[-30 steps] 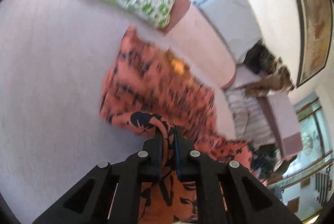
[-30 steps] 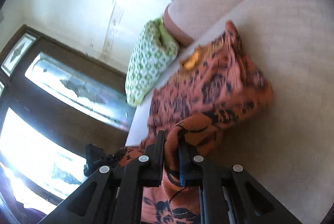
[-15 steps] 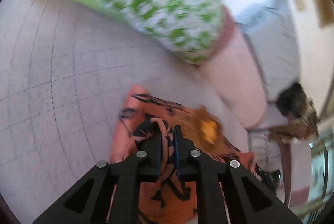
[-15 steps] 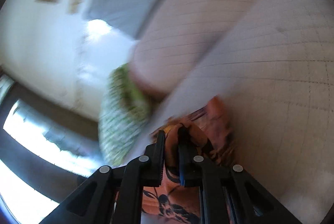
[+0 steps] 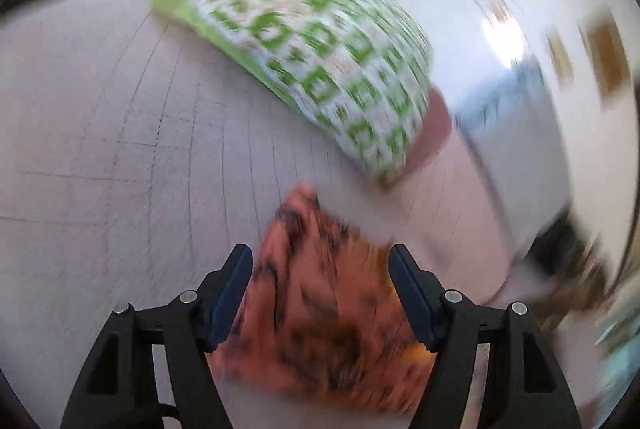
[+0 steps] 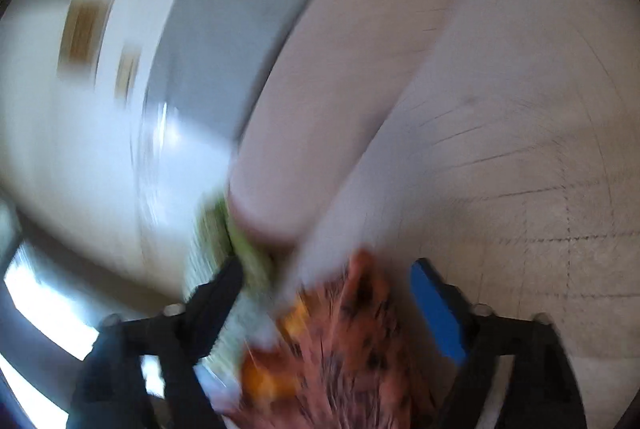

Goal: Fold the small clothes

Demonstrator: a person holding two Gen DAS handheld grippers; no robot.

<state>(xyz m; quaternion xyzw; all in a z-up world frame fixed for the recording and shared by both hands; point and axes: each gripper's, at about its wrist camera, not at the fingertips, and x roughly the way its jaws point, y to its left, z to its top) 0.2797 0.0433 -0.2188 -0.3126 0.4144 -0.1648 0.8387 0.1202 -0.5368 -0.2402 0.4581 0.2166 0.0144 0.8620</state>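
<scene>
An orange garment with black print [image 5: 320, 309] lies bunched on the pale quilted bed cover [image 5: 120, 169]. My left gripper [image 5: 320, 261] is over its near part; the jaws are opening, the cloth lies between them and the blue pads do not press on it. In the right wrist view the same orange garment [image 6: 352, 349] lies below my right gripper [image 6: 326, 273], whose jaws are also opening with the cloth loose between them. Both views are blurred by motion.
A green-and-white patterned pillow [image 5: 304, 41] lies just beyond the garment. Behind it are a pink bolster [image 6: 320, 89], a grey pillow [image 6: 232, 29] and a white wall with small frames [image 5: 604, 57]. A bright window [image 6: 48, 309] is at the lower left of the right wrist view.
Both grippers carried the garment's edge toward the pillow, then let go: each was shut on the cloth and now stands apart. The garment lies shorter, bunched near the pillow.
</scene>
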